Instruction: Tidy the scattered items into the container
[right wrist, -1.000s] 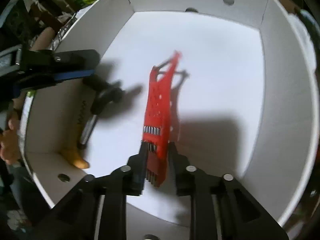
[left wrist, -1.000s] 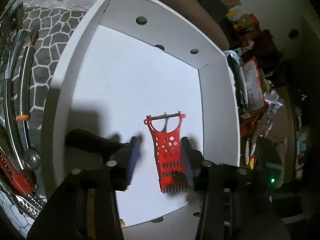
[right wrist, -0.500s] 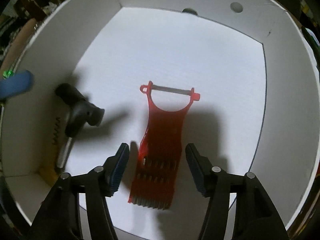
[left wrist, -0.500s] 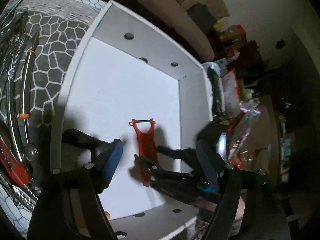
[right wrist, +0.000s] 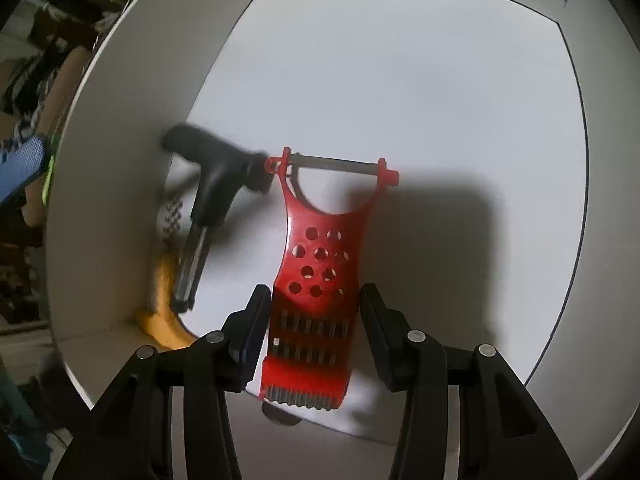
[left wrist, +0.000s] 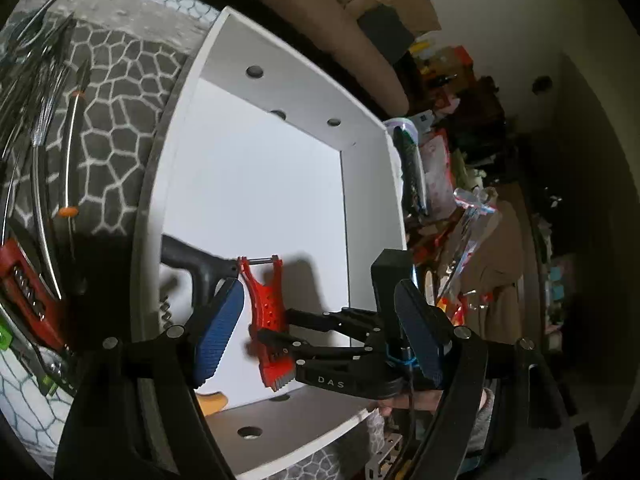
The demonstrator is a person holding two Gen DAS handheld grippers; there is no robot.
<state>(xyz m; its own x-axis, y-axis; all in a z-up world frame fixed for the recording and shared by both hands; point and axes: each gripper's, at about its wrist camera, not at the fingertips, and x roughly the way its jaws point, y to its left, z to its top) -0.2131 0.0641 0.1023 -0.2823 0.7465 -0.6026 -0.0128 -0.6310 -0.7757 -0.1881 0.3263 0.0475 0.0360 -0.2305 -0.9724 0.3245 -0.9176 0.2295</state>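
A red peeler-grater (right wrist: 316, 280) lies flat on the floor of the white box (right wrist: 400, 80), blade end away from me. My right gripper (right wrist: 314, 328) points down at it, open. Its fingers stand on either side of the toothed end without pressing it. In the left wrist view the same red peeler-grater (left wrist: 266, 308) shows between the right gripper's black fingers (left wrist: 312, 350). My left gripper (left wrist: 320, 332) hangs open over the box's near wall (left wrist: 288, 420), its blue pads wide apart around nothing.
A black-handled corkscrew (right wrist: 212, 188) lies by the box's left wall, touching the peeler's blade end, with a yellow item (right wrist: 164, 324) in the corner. Outside, metal tongs (left wrist: 44, 140) and a red tool (left wrist: 24, 288) lie on the honeycomb-patterned cloth. Clutter fills the right.
The right gripper let go of the peeler-grater, which dropped from standing on edge to lying flat, then sank around it. The left gripper opened wide and drew back and up.
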